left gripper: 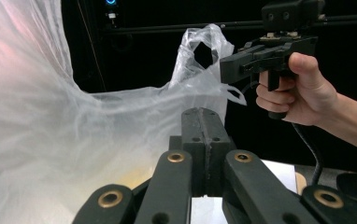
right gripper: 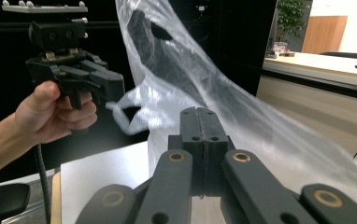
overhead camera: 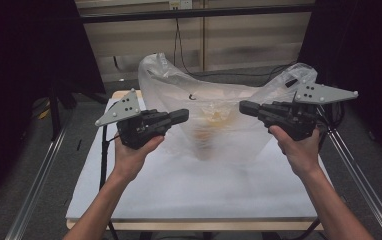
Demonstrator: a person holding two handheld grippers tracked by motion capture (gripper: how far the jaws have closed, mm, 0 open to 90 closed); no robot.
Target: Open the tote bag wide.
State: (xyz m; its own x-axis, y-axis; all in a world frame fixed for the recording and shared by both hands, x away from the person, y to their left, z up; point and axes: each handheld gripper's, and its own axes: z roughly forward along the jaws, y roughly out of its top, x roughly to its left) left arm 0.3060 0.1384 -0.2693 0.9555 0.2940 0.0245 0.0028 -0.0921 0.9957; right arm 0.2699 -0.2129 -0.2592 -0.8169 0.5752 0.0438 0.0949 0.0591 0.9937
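White table (overhead camera: 179,190) under clear plastic bag (overhead camera: 214,120), yellowish contents blurred, rim clenched by both grippers.

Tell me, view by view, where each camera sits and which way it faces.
High view: above the person's side, looking forward and down at the white table; both forearms, left tongs and right tongs pinching a clear plastic bag.
Left gripper view: rides the left tongs, facing the bag and the opposite hand with the right tongs.
Right gripper view: rides the right tongs, facing the bag and left tongs.
Shared: the bag, stretched between the tongs.
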